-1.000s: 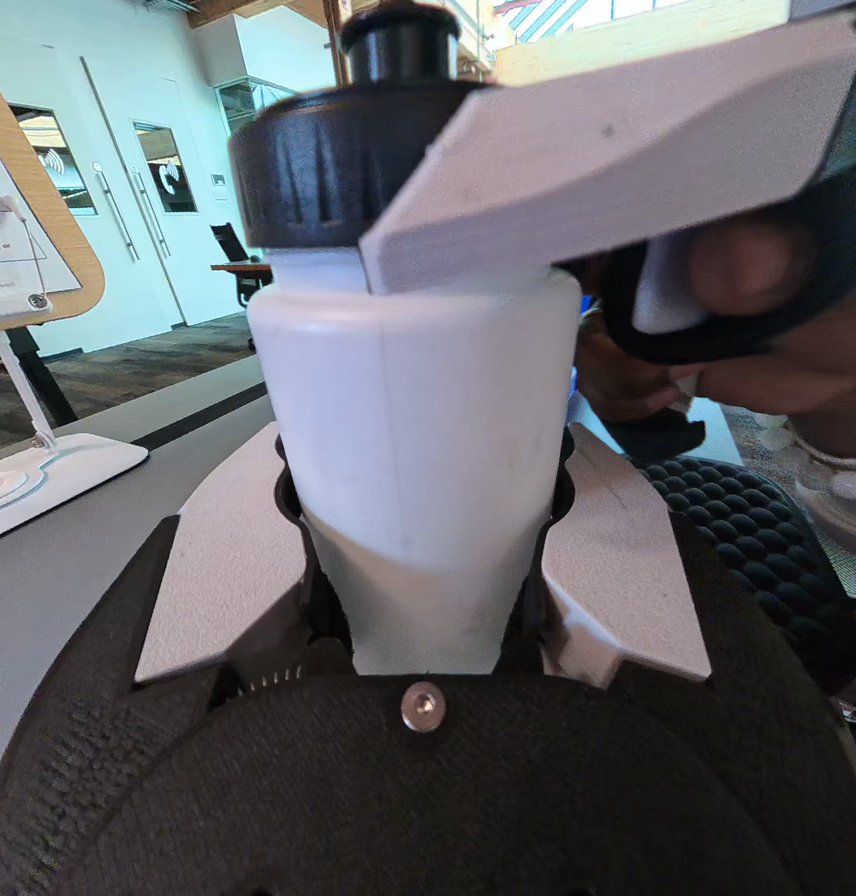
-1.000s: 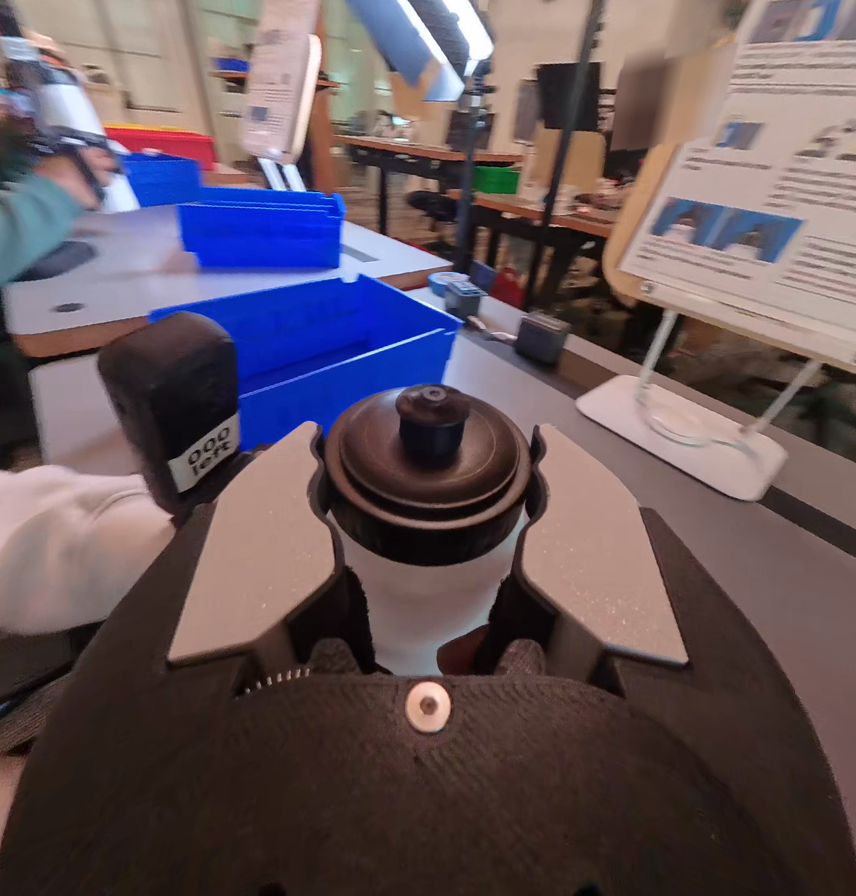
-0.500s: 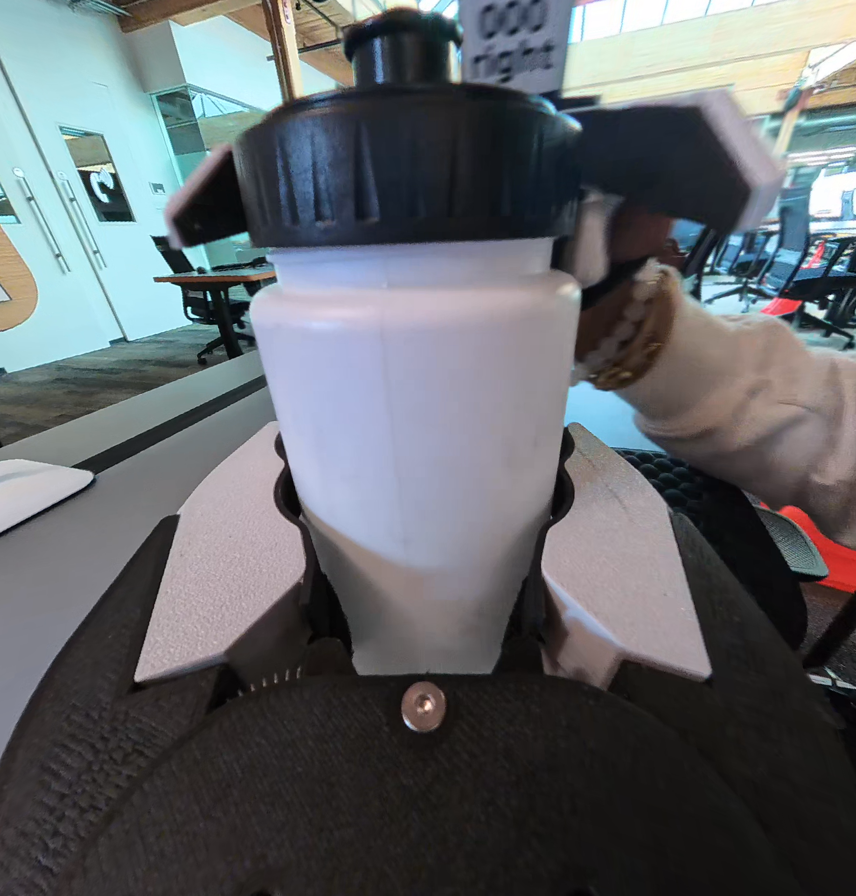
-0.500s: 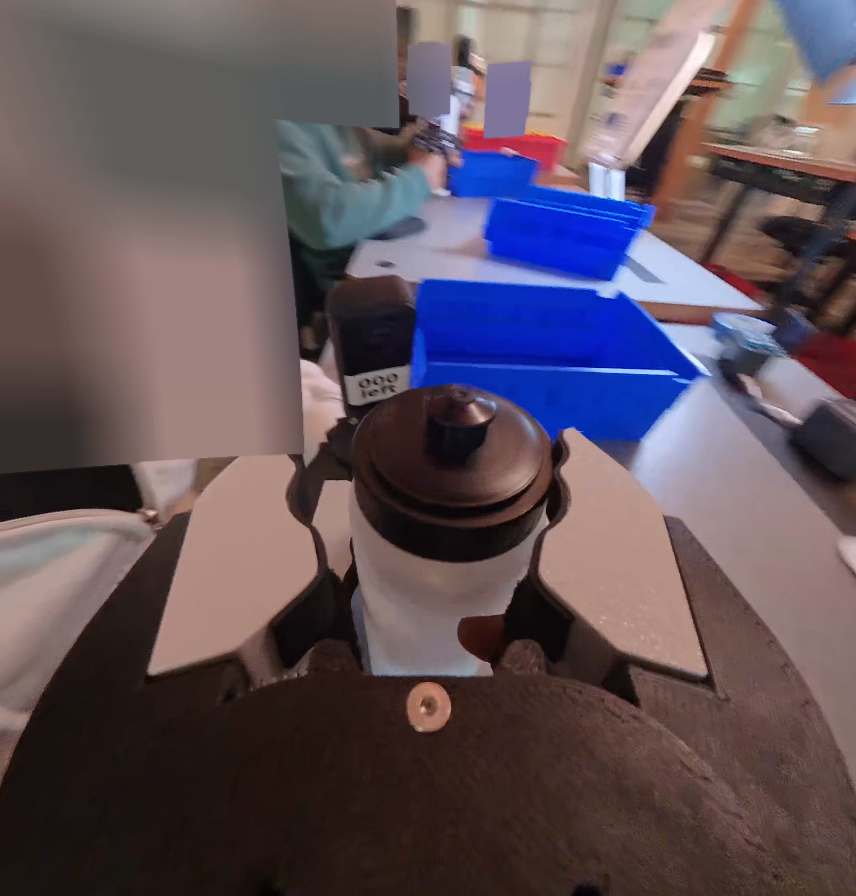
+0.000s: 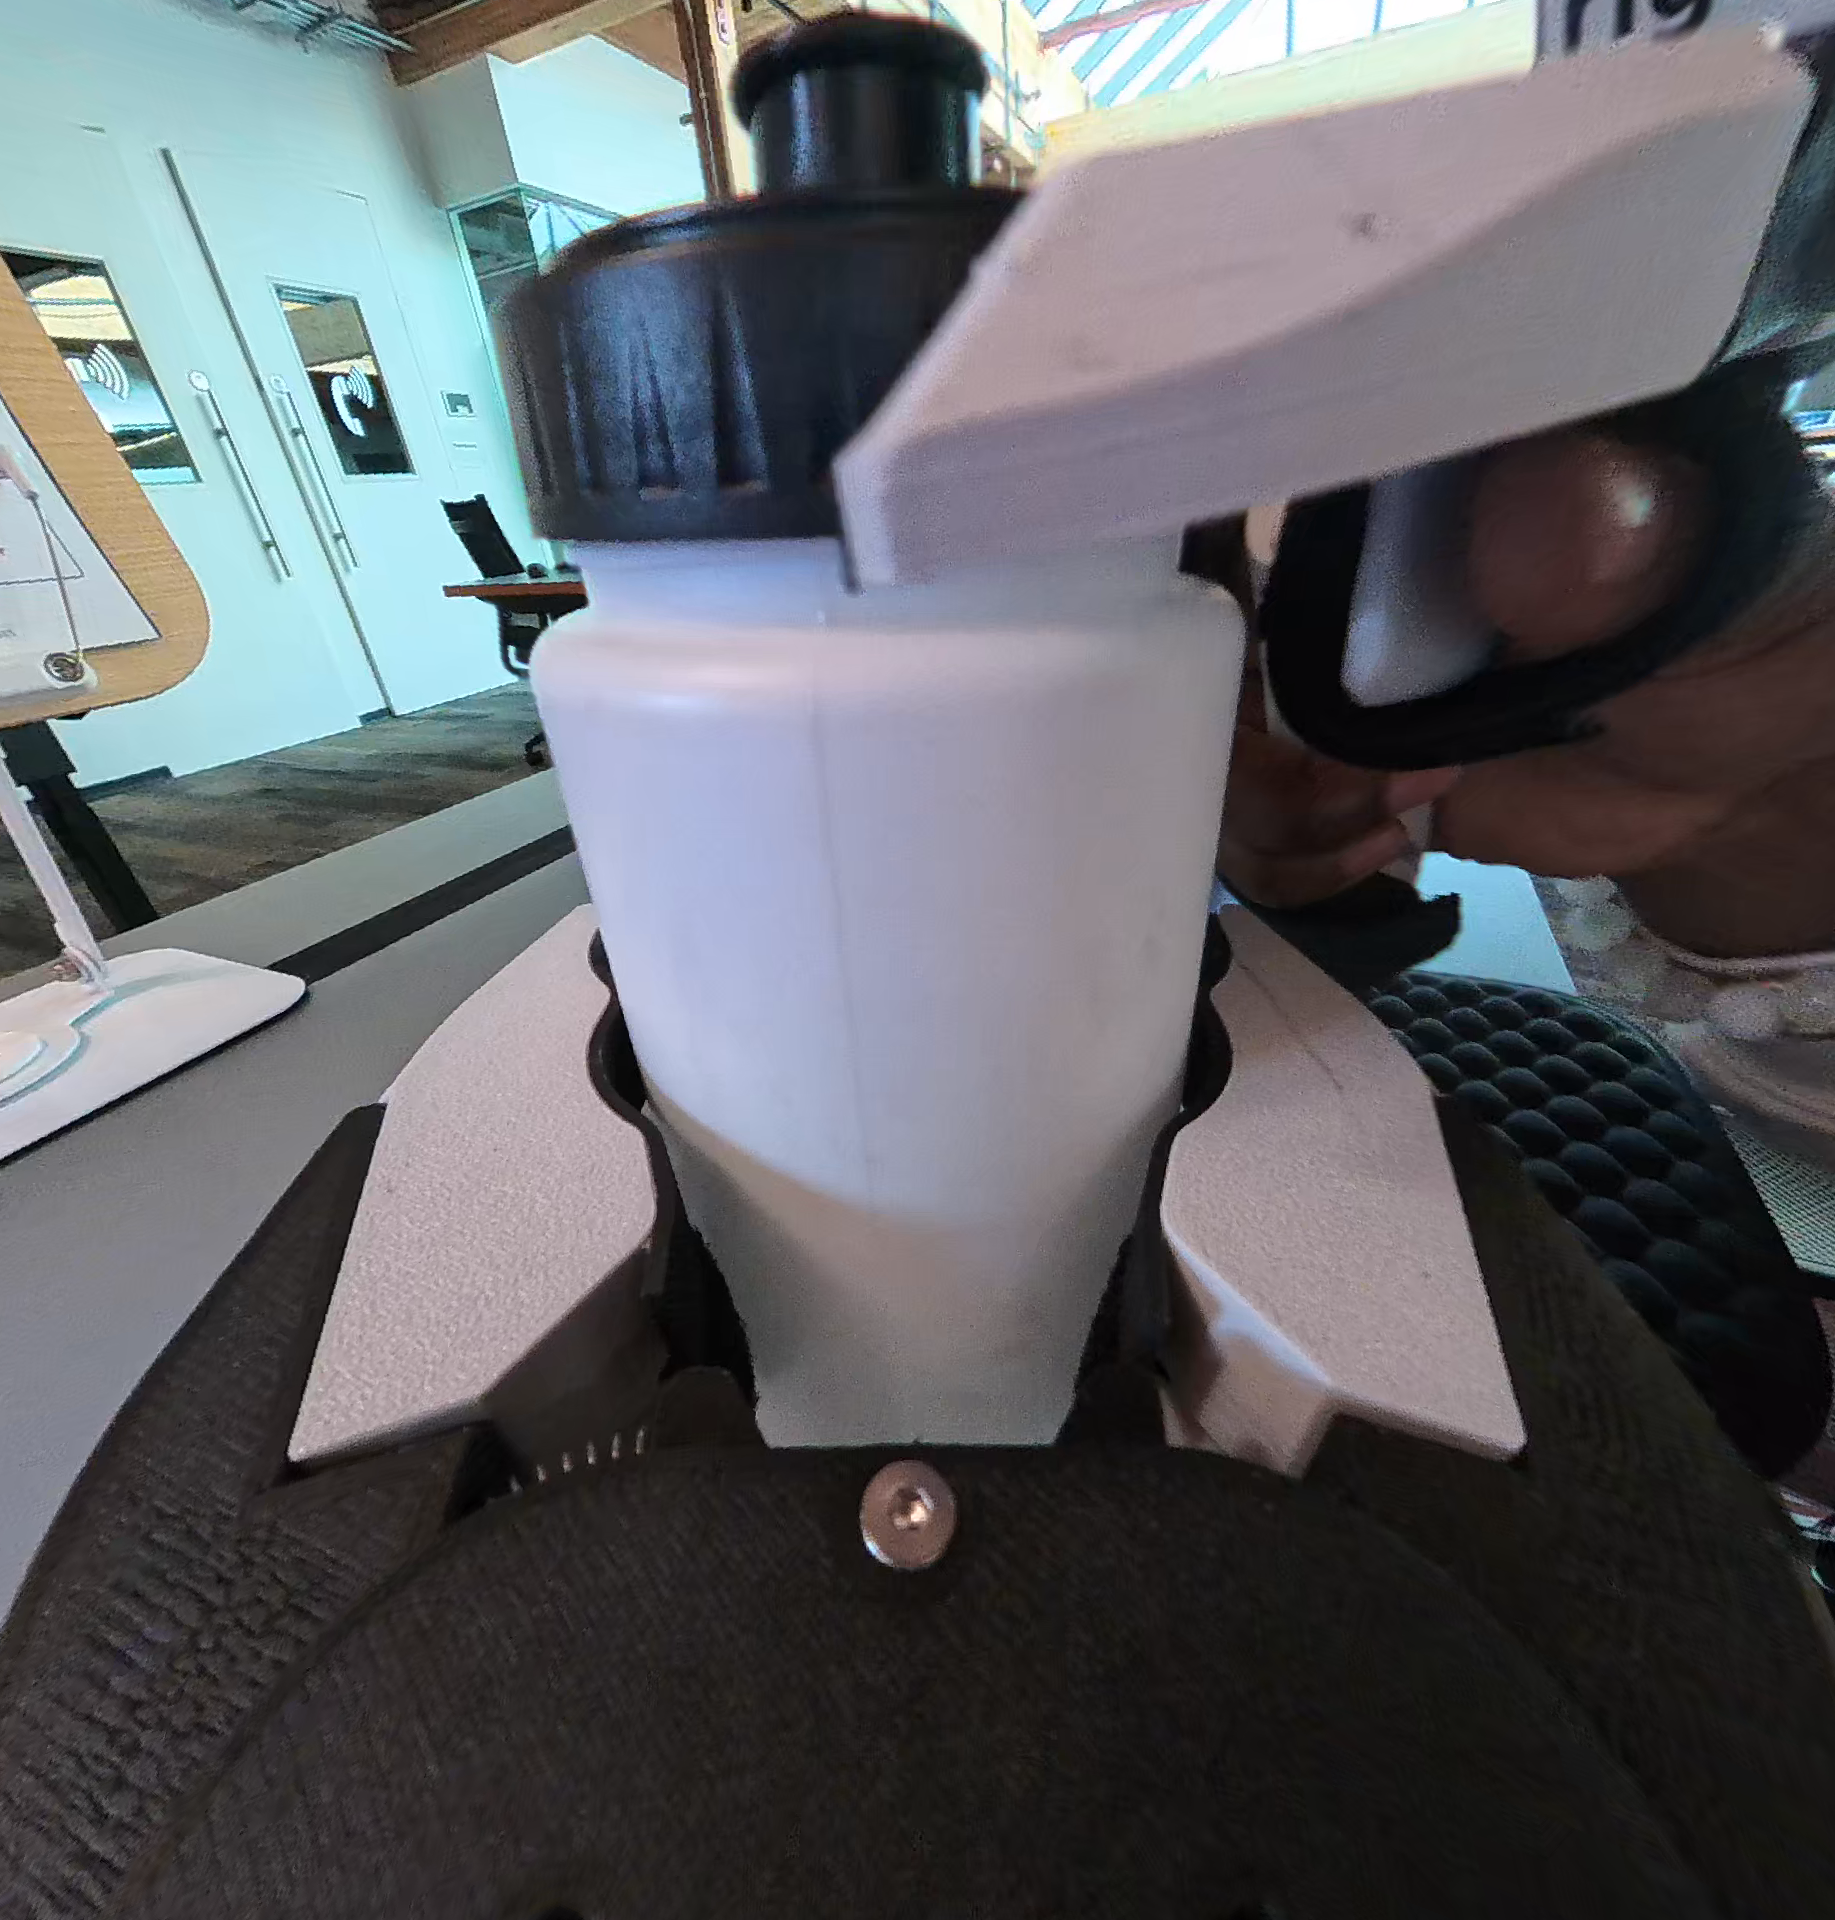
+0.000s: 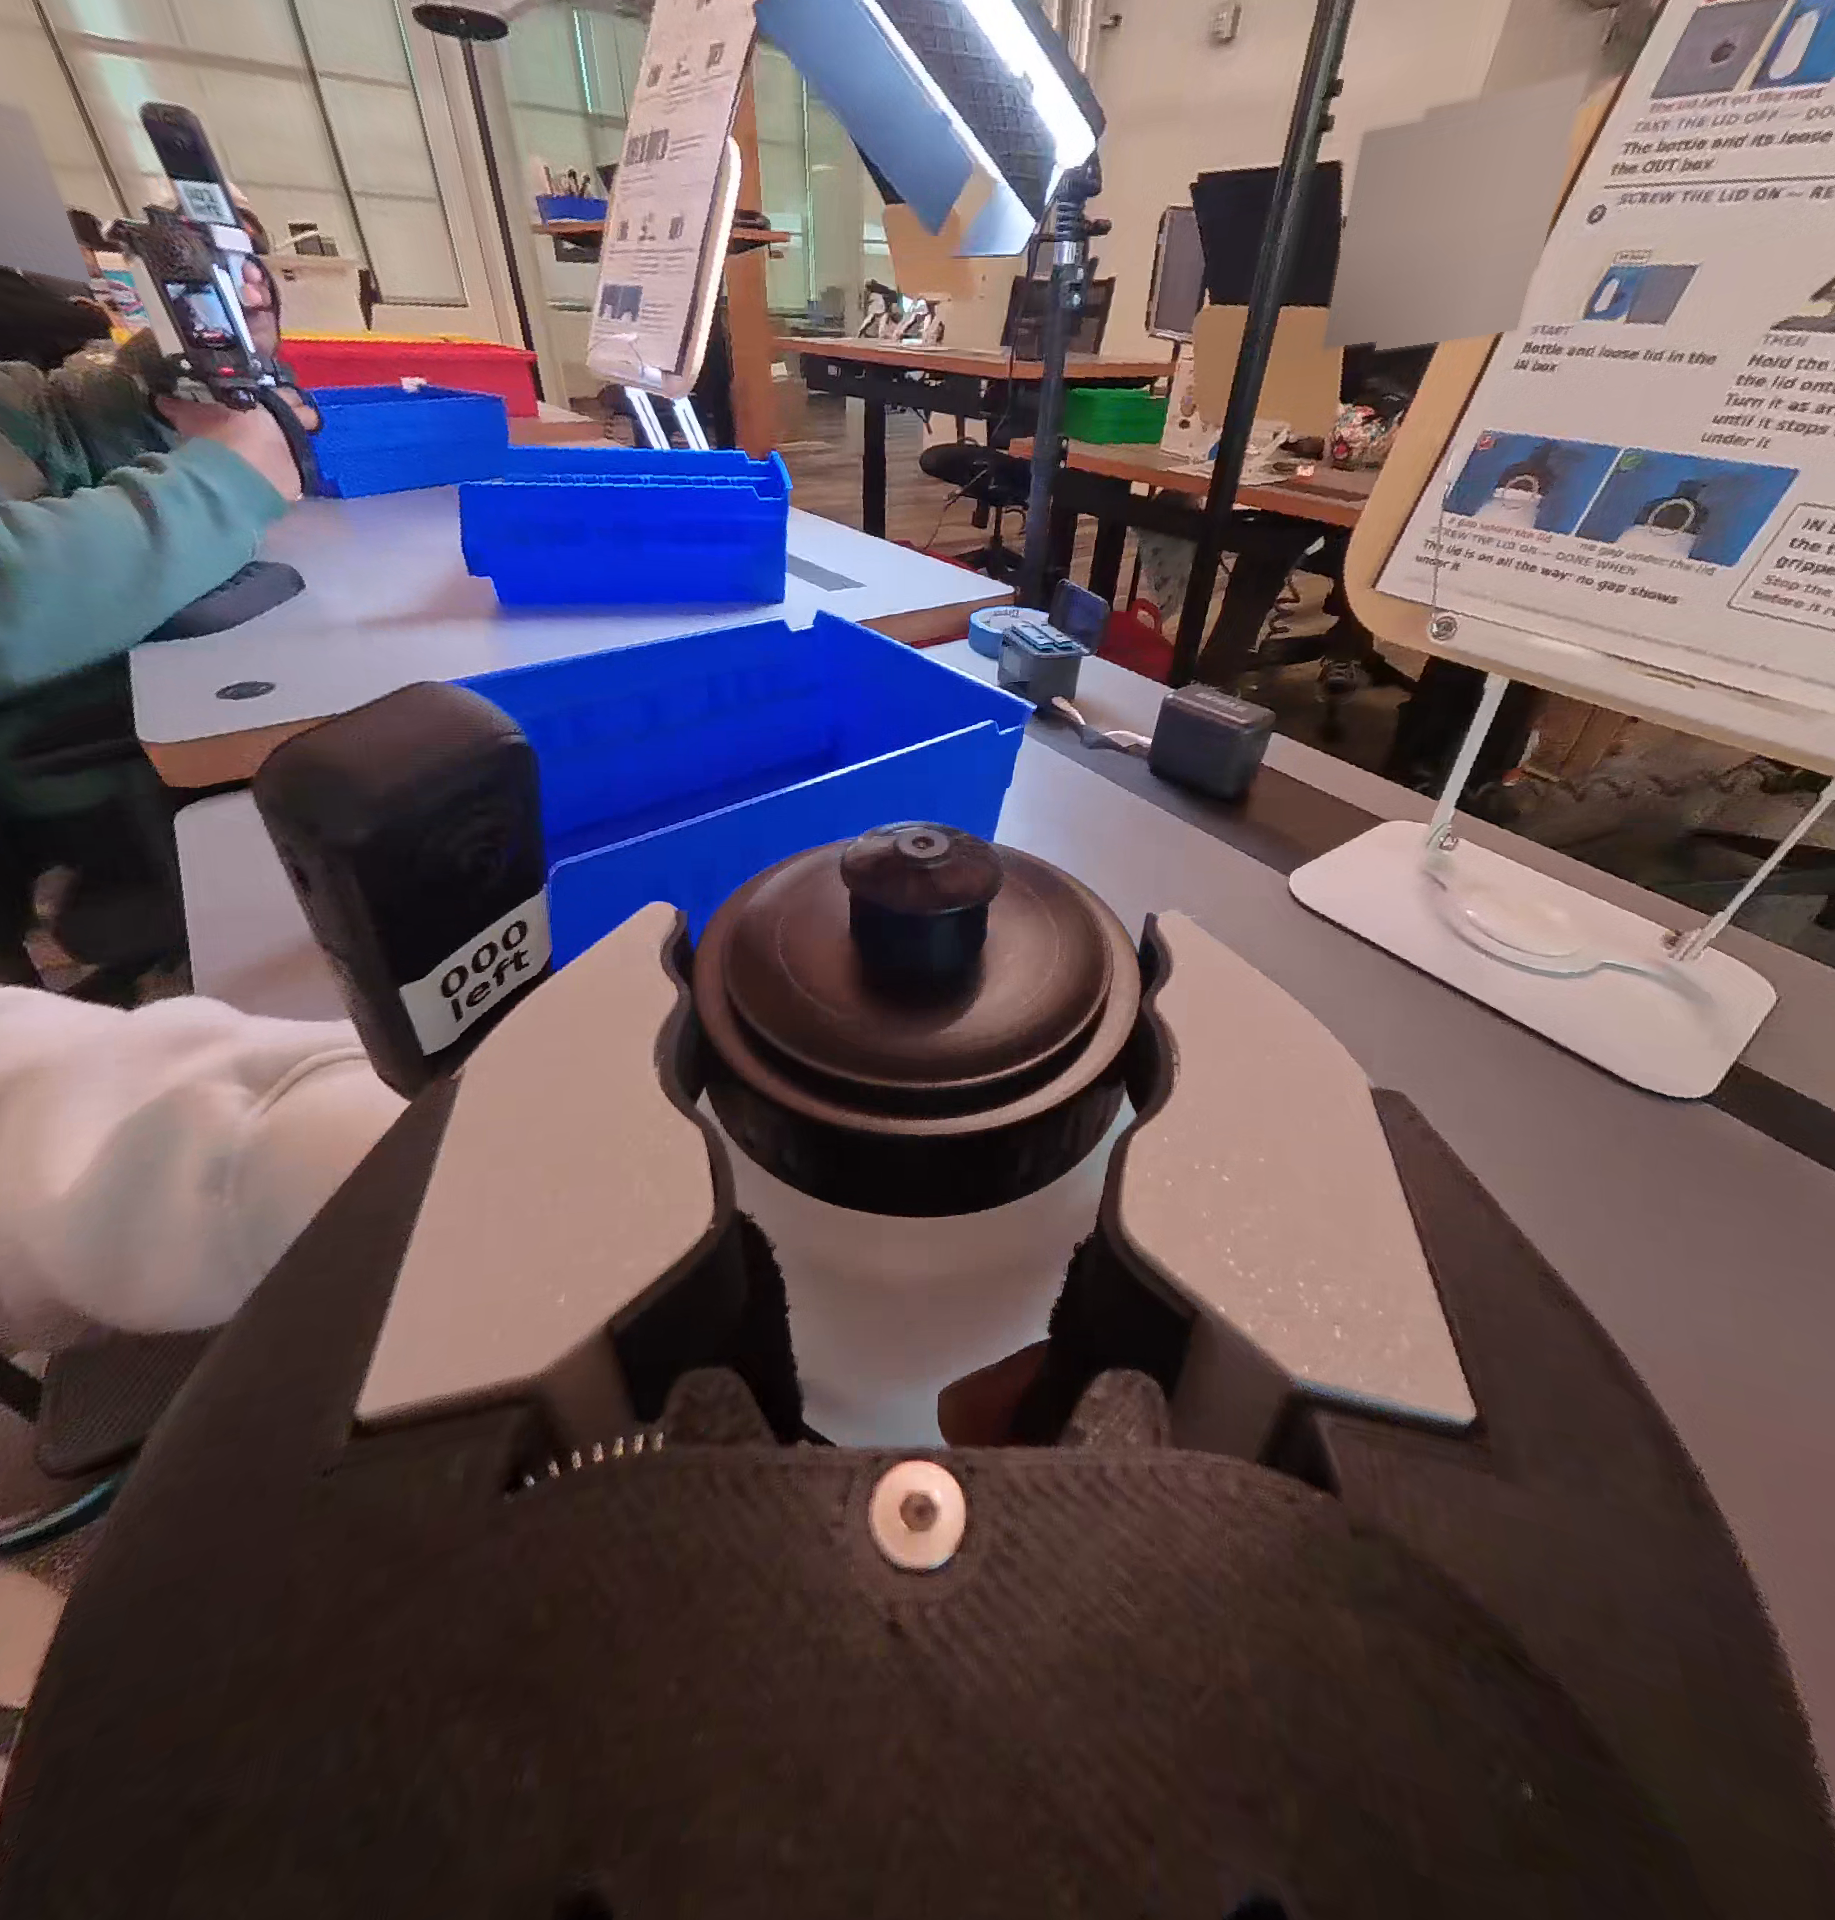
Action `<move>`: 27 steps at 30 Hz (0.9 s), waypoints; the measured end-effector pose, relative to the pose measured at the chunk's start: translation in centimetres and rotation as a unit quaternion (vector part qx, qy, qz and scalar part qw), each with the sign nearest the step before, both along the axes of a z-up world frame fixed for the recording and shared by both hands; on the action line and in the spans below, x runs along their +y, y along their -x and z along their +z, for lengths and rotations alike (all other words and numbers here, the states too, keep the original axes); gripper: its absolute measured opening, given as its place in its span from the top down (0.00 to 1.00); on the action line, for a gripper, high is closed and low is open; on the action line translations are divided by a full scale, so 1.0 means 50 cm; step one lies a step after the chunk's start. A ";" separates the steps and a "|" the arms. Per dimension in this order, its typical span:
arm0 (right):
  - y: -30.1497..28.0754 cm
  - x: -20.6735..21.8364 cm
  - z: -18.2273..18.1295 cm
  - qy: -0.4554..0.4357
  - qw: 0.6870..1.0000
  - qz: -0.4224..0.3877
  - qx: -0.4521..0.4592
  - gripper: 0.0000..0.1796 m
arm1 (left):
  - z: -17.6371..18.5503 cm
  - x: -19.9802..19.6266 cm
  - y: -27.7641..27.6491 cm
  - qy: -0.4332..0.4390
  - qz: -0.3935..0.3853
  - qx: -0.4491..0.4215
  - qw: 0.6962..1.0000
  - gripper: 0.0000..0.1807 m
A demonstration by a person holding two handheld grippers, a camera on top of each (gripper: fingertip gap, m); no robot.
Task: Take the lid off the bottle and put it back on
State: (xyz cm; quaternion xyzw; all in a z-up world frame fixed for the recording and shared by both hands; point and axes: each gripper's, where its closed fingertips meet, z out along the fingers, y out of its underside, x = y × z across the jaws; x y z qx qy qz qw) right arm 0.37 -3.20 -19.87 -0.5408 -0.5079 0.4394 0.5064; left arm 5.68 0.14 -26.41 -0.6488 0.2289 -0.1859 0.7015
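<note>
The left gripper (image 5: 908, 1122) is clamping the white squeeze bottle (image 5: 892, 862) at frame centre, while the right gripper (image 6: 918, 1049) is closing its fingers (image 6: 570, 1143) around the black screw lid (image 6: 913, 1029). The lid is sitting flush, so whether this is loosening or tightening is unclear; next seems a regrip and another twist.

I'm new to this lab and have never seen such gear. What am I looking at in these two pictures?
A person holds two hand tools, each with two fingers and a camera looking along them. The left wrist view shows the left gripper clamped on a white bottle. The right wrist view looks down on the right gripper, closed around the bottle's black lid, which sits on the bottle. On the grey table behind stand a blue bin and a sign stand. Grey patches are privacy blurs.
</note>
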 end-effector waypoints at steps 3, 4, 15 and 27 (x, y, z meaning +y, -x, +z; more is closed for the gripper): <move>0.000 -0.015 -0.001 -0.017 0.996 0.089 -0.010 0.45 | 0.001 0.000 -0.001 0.002 -0.021 -0.013 1.000 0.43; -0.004 -0.027 0.006 -0.010 0.989 0.146 -0.005 0.43 | 0.002 -0.002 -0.004 0.000 -0.031 -0.014 0.999 0.43; -0.016 -0.049 0.000 -0.041 0.918 0.394 -0.019 0.56 | 0.003 -0.011 -0.011 -0.003 -0.065 -0.020 0.998 0.43; -0.010 -0.009 -0.009 -0.036 0.997 0.024 -0.061 0.56 | 0.002 -0.008 -0.010 -0.006 -0.031 -0.007 0.999 0.43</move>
